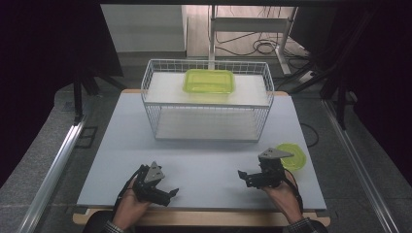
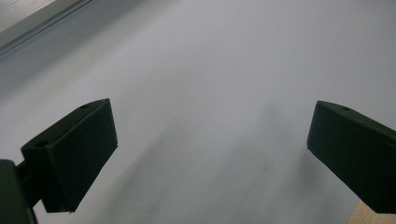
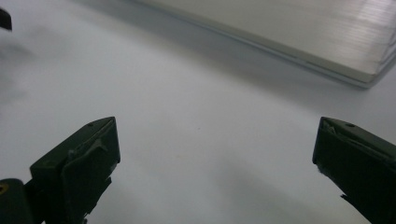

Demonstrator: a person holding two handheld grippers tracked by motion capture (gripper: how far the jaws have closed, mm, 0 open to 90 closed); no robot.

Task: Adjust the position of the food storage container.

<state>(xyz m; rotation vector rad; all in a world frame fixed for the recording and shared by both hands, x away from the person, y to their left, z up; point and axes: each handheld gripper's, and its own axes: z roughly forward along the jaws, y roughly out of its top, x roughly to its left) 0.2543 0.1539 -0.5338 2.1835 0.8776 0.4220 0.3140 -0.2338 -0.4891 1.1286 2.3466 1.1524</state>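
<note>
Both the left gripper [image 1: 171, 193] and the right gripper [image 1: 241, 174] hover with jaws wide apart near the table's [image 1: 204, 160] front edge, the green lid [image 1: 294, 156] lying just behind the right one, by the right edge.

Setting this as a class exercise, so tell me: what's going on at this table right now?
A person holds a left gripper and a right gripper low over the near part of the table, both open and empty. A green round lid lies just beyond the right gripper. A green container sits on the upper shelf of a white wire rack.
</note>
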